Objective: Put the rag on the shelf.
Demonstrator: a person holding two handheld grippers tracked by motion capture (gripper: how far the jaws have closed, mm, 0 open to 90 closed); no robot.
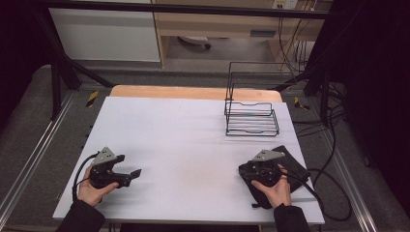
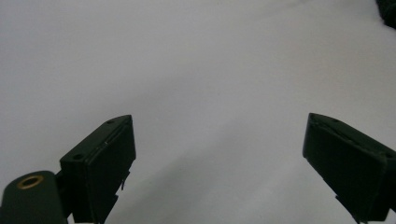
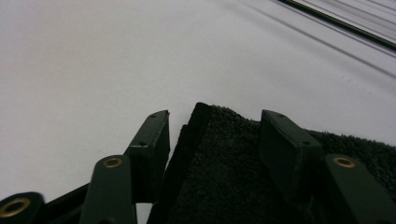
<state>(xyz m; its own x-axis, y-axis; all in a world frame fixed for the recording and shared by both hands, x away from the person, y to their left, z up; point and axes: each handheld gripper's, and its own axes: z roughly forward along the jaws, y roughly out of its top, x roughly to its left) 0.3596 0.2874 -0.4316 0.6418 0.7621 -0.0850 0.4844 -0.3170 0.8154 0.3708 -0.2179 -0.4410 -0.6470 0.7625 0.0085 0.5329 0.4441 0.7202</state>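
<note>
Nearest the lens in the right gripper view, the folded black towel (image 3: 243,172) lies between the jaws of your right gripper (image 3: 212,140): one jaw rests on the white table (image 3: 93,70) just beside the towel's folded edge, the other sits over the pile on top. The jaws stand part-way in, with a sliver of gap on the edge side, so I judge the corner is straddled but not yet pinched. In the high view the towel (image 1: 290,162) lies at the near right of the table (image 1: 183,125), under and just behind your right gripper (image 1: 247,170), and well short of the wire rack (image 1: 251,116) standing at the far right. Your left gripper (image 1: 130,175) sits at the near left with your left hand (image 1: 94,191) around it; in the left gripper view its jaws gape wide over bare table with nothing between them (image 2: 219,154). As I read it, you are at the very start: the towel is still flat and folded where it lies, nothing lifted. What is left is to finish the pinch on that corner and do whatever the towel is meant for, perhaps toward the rack.
</note>
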